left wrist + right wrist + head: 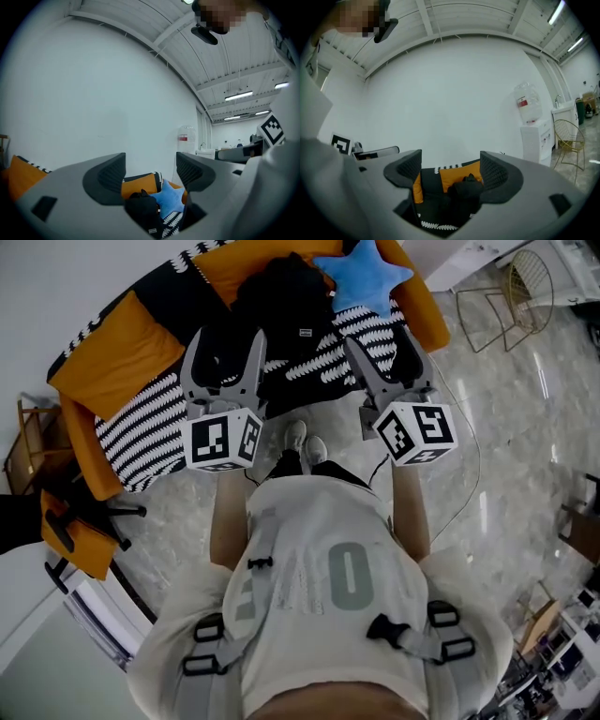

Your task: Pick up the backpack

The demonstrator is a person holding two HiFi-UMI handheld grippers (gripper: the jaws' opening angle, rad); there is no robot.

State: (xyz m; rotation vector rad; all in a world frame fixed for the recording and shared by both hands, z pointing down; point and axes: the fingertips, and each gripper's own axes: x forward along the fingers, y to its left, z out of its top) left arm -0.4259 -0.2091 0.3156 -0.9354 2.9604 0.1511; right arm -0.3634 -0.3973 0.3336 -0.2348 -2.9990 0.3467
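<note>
Gaping wide on the left gripper (151,171), fingers (105,178) well apart and clamping nothing. Same on the right gripper (451,171): spread, empty. Both held level and side by side, aimed at the black backpack (281,306) but short of it, touching nothing.

Slumped on the seat of the orange sofa (103,348), on a black-and-white striped throw (150,427), with a blue star cushion (361,277) right against its far side. Off past the sofa's end, a gold wire chair (525,287) on the pale floor (506,427).

Likely trouble from here:
- Closing on loose black fabric rather than a strap or top loop would probably let the soft bag sag and slide out on the lift. No handle plainly made out yet.
- Pinching the throw along with the bag would drag it up too.
- Lifting carelessly might tip the star cushion off the seat.
- Uneven grips from the two sides could leave the bag hanging crooked.

Counted: two grippers, one backpack, one star cushion, one throw, one sofa, one wire chair.
</note>
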